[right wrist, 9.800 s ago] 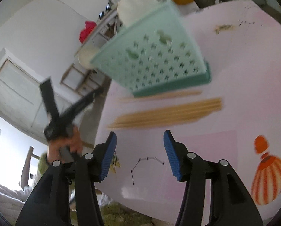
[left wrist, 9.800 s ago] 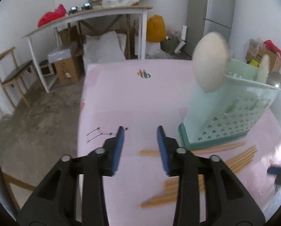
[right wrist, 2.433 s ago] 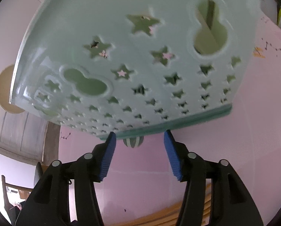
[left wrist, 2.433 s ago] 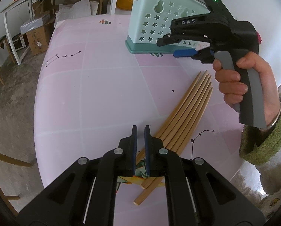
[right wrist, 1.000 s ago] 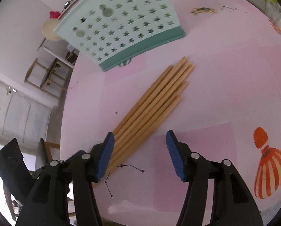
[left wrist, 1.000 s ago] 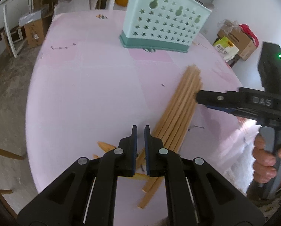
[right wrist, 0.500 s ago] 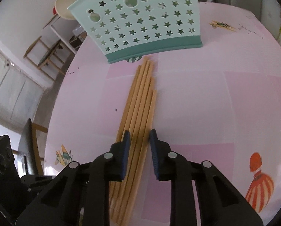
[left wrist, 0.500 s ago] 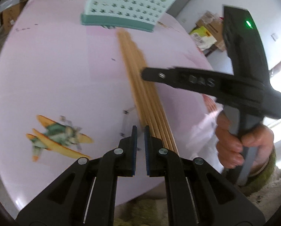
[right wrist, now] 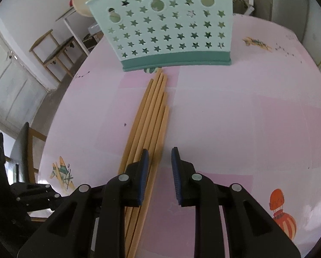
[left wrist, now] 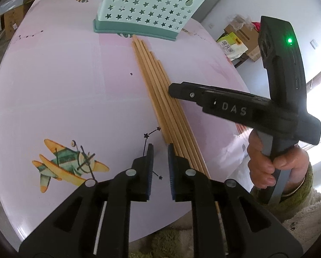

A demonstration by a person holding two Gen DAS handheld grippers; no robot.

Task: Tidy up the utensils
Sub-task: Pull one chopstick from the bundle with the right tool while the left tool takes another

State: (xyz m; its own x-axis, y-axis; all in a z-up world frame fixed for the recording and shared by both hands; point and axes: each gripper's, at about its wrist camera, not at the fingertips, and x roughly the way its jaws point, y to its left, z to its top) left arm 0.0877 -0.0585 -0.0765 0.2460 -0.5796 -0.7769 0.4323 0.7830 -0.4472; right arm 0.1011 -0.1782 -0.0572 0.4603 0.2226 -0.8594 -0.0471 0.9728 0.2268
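Several wooden chopsticks (left wrist: 160, 90) lie side by side on the pink table, their far ends close to a mint-green utensil holder (left wrist: 147, 6) with star cut-outs. In the right wrist view the chopsticks (right wrist: 148, 124) run from under my fingers to the holder (right wrist: 166, 28). My left gripper (left wrist: 160, 163) is slightly open and empty, just left of the bundle's near end. My right gripper (right wrist: 158, 167) is open a little over the bundle's right edge, with its left finger above the sticks. It holds nothing.
The pink table (left wrist: 63, 86) bears printed pictures: an aeroplane (left wrist: 68, 163) and a balloon (right wrist: 280, 208). The table's near edge is just below both grippers. The right-hand tool and hand (left wrist: 274, 129) cross over the chopsticks. A chair (right wrist: 52, 51) stands beyond the table.
Both grippers have opened a little since half a second ago. The left view has swung so the bundle runs straight to the holder. The right gripper stays over the bundle.
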